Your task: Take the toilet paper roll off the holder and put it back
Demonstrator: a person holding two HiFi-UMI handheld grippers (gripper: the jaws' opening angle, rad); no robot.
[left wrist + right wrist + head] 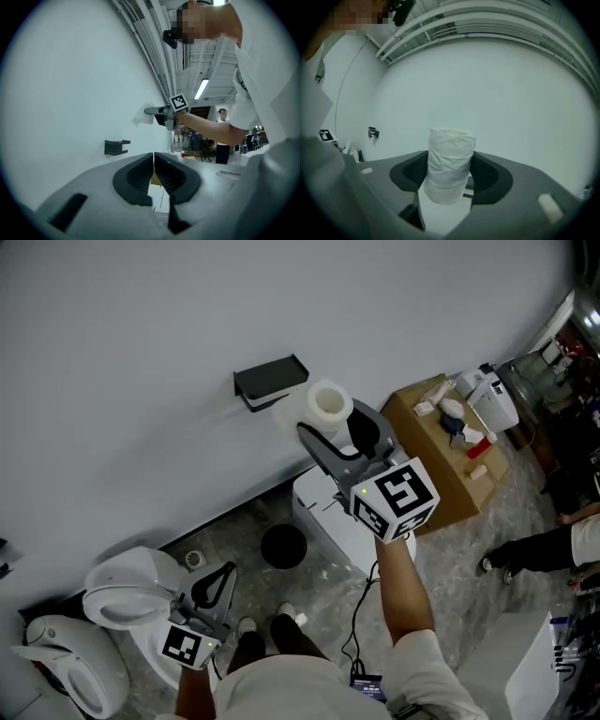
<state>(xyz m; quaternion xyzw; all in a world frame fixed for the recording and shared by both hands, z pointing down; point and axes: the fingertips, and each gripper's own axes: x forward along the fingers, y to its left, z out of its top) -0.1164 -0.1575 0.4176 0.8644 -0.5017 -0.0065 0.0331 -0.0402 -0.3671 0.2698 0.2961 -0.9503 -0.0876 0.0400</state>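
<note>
The right tool (pixel 336 427) grips the roll (pixel 330 405) between its wide-set jaws, just beside the black wall holder (pixel 270 379), at its 4 o'clock. The left tool (pixel 214 589), jaws closed and empty, hangs low at 7 o'clock near a toilet (pixel 122 589).

Right claw (pixel 334 433) holds the toilet paper roll (pixel 330 401) near the holder (pixel 270 379).

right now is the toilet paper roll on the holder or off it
Off: the right gripper grips the roll, apart from the bare black wall holder.
</note>
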